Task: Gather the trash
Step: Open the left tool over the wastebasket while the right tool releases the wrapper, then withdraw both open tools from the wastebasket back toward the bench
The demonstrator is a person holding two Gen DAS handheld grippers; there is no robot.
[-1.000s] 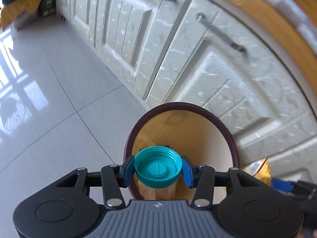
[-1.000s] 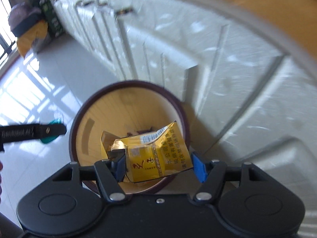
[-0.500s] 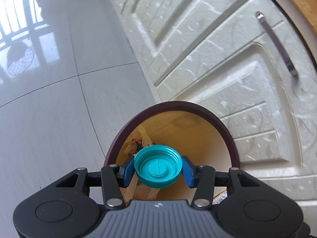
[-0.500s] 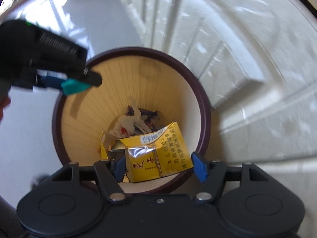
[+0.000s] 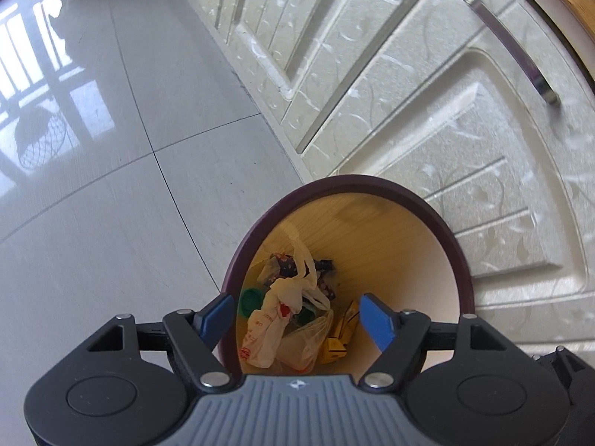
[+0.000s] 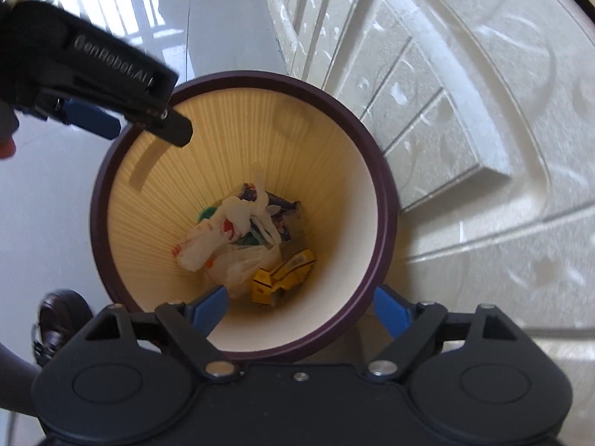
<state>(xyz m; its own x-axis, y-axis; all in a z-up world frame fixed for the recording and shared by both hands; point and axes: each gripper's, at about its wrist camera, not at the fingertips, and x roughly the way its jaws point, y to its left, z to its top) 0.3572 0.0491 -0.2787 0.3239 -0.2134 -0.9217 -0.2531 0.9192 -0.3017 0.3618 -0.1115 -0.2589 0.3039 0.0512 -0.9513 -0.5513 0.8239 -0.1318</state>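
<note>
A round bin with a dark purple rim [image 5: 372, 182] [image 6: 386, 200] stands on the floor against the cabinets. Inside lie the yellow carton [image 6: 284, 275] [image 5: 340, 336], a green cap [image 5: 250, 299] [image 6: 206, 215], white plastic bags [image 6: 219, 239] [image 5: 275, 319] and dark wrappers. My left gripper [image 5: 297, 316] is open and empty above the bin's near rim; it also shows in the right wrist view [image 6: 122, 111] at upper left. My right gripper [image 6: 299, 306] is open and empty over the bin.
Cream embossed cabinet doors [image 5: 427, 111] [image 6: 465, 111] with a metal handle [image 5: 509, 44] rise just behind the bin. Glossy grey floor tiles [image 5: 93, 204] stretch to the left. A dark shoe [image 6: 55, 316] is on the floor at lower left.
Both grippers have opened. The teal cap left my left gripper and the yellow carton left my right gripper; both now lie inside the bin.
</note>
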